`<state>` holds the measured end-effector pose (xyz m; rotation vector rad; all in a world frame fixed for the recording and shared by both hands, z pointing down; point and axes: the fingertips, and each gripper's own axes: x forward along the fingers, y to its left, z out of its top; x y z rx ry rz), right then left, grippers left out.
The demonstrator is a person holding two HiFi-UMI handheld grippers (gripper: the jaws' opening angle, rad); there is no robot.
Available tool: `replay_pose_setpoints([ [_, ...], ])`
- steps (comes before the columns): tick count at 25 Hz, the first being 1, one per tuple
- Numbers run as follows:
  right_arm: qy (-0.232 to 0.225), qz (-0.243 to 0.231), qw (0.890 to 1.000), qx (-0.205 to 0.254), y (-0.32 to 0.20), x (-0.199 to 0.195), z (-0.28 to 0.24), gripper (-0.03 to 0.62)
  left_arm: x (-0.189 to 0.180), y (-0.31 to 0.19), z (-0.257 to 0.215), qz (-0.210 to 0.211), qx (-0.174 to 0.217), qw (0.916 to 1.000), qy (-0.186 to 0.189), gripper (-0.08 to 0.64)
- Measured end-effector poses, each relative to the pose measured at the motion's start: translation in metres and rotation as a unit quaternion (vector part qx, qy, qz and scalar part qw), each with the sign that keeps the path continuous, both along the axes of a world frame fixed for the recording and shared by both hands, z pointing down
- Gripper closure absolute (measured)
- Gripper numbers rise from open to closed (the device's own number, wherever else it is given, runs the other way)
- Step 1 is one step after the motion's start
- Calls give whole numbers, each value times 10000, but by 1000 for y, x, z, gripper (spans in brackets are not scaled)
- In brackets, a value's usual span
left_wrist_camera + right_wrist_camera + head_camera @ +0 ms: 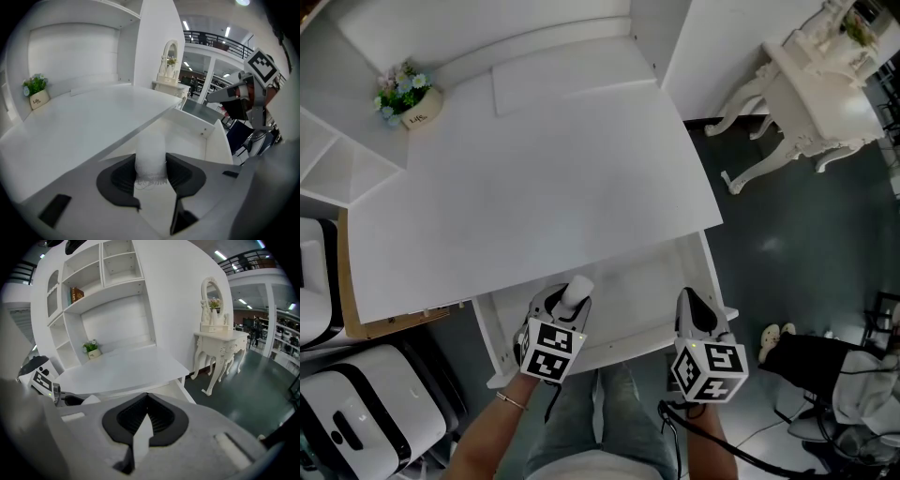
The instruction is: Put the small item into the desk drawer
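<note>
We see the left gripper [151, 168] clamped on the small white roll [150, 146] — just above the open drawer [633, 309] under the worktop [534, 187]. The right gripper [147, 405] has jaws together — empty.

Bright, even indoor light. White bench [534, 187] near blown out, little surface detail. Ceiling strip lights [187, 25] show in left gripper view. Soft shadow from bench edge falls into drawer [642, 291]. Both gripper views fisheye: dark vignetted corners, bowed straight lines, nearest foreground soft. Head view sharp, mild barrel distortion.
</note>
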<state>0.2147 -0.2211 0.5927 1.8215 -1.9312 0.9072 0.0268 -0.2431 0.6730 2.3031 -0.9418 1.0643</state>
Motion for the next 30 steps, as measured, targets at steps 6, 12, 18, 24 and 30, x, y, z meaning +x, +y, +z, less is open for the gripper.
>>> replay_pose_setpoints([
  [6, -58, 159, 9999, -34, 2, 9, 7, 589, 3, -8, 32, -85, -228, 9994, -262, 389],
  [12, -51, 265, 9996, -48, 3, 17, 12, 589, 6, -16, 52, -104, -270, 9988, -401, 388],
  [18, -29, 339, 9994, -110, 3, 25, 20, 589, 11, -23, 70, -66, -289, 9985, -469, 388],
  [24, 7, 396, 9991, -137, 2, 31, 21, 589, 11, -28, 83, -36, -344, 9979, -543, 388],
  [30, 14, 406, 9991, -154, 2, 29, 21, 589, 9, -27, 90, 12, -425, 9976, -539, 383],
])
